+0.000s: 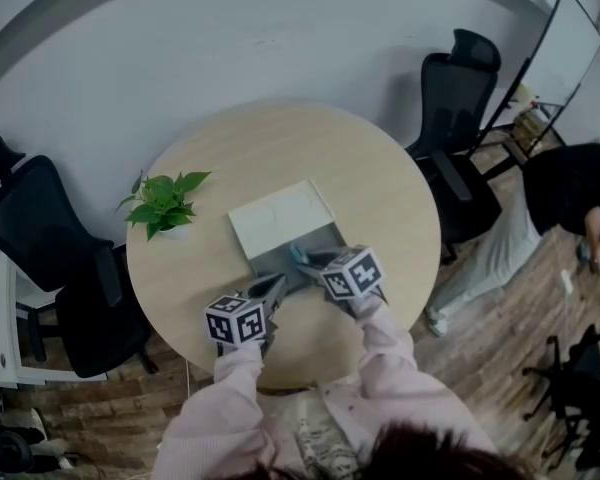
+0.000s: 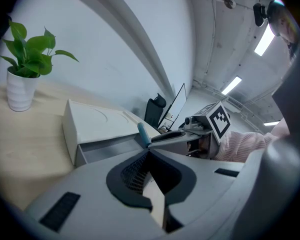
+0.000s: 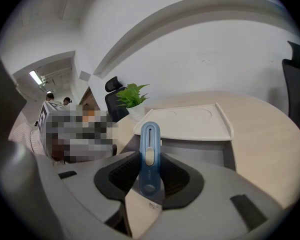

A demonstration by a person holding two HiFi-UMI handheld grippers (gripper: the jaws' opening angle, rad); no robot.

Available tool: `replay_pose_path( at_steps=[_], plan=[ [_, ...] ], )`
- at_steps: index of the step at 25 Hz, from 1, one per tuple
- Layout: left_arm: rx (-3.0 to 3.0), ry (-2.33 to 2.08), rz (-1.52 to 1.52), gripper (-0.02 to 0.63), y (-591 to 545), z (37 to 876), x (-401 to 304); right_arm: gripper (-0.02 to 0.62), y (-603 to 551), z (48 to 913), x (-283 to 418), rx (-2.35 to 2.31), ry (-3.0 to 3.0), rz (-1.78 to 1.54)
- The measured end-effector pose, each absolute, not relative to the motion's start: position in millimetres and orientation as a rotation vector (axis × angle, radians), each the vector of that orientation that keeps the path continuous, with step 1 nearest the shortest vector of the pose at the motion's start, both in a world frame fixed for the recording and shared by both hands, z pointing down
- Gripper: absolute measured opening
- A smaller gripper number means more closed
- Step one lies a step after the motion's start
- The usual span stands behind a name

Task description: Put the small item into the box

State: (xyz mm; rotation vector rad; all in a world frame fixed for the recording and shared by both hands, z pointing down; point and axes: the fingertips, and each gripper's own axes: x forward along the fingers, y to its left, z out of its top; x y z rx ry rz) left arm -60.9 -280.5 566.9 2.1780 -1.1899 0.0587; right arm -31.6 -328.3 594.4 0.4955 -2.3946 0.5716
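The round wooden table carries everything, and the white box lies just ahead of both sets of fingers, its open side facing the person, probably so an item can go straight in without reaching round. Its pale top sits over the far part, leaving a grey hollow open at the near end, directly beyond the right fingertips. As far as the views show, that hollow holds nothing. A potted plant stands well off to the left of the left gripper's fingers and takes no part. The left gripper sits low at the box's near left corner with its pads drawn together and nothing between them. I judge that it waits there to steady the box, though no contact can be made out. The right gripper is clamped on the small item, a slim blue piece with a slot and slider, standing upright between the pads with its rounded end poking past the fingertips. Gripped by its lower half, its free end leads toward the opening. In the head view the item is over the box's near edge, not yet inside.
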Motion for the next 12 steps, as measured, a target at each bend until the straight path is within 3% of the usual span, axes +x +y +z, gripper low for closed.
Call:
replay_pose_path(
  at_steps=[12],
  plan=[
    [2.151,-1.15,0.067,0.009,-283,575,-58,0.137,-330,616,-40,0.386,-2.291,0.538]
  ],
)
